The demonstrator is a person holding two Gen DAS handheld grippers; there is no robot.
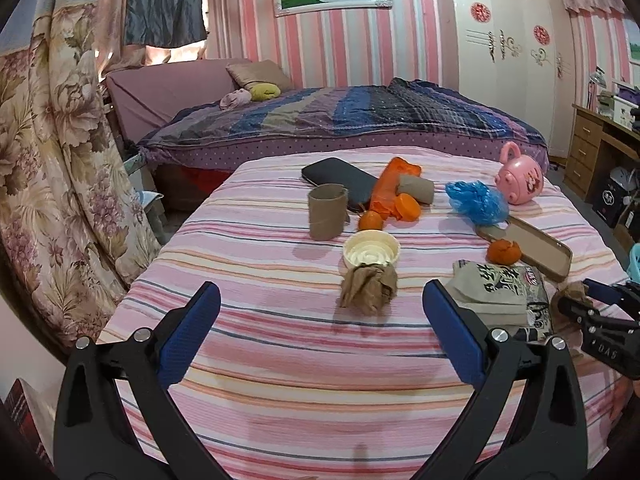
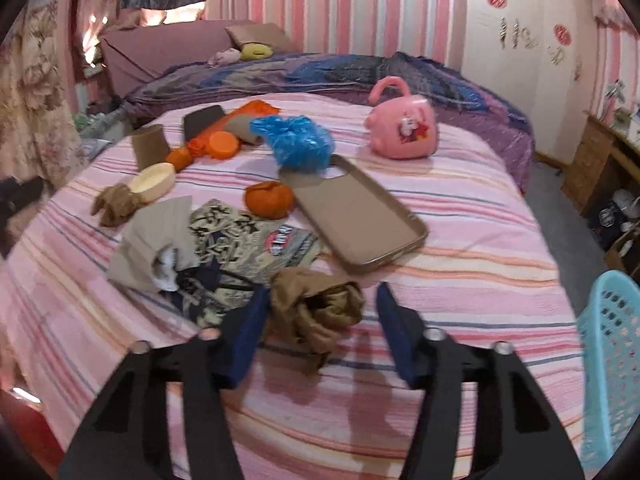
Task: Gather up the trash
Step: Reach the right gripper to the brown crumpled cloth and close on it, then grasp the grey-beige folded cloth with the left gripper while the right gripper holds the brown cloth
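Observation:
In the right wrist view a crumpled brown paper wad [image 2: 316, 312] lies on the striped pink bedspread [image 2: 460, 280] between the fingers of my right gripper [image 2: 322, 296]. The left pad touches the wad and a gap shows at the right pad, so the gripper is open. In the left wrist view my left gripper [image 1: 320, 292] stands wide open above the bedspread [image 1: 280, 360], holding nothing. A second brown paper wad [image 1: 368, 288] lies just beyond its tips, against a cream lid [image 1: 371, 250]. The right gripper [image 1: 580, 300] shows at that view's right edge.
A turquoise basket [image 2: 612, 340] stands off the bed's right side. Scattered on the bed are a blue plastic bag [image 2: 300, 142], orange peel [image 2: 268, 200], a phone case [image 2: 360, 216], a pink pig cup [image 2: 402, 128], a printed packet [image 2: 240, 240] and a cardboard tube [image 1: 327, 216].

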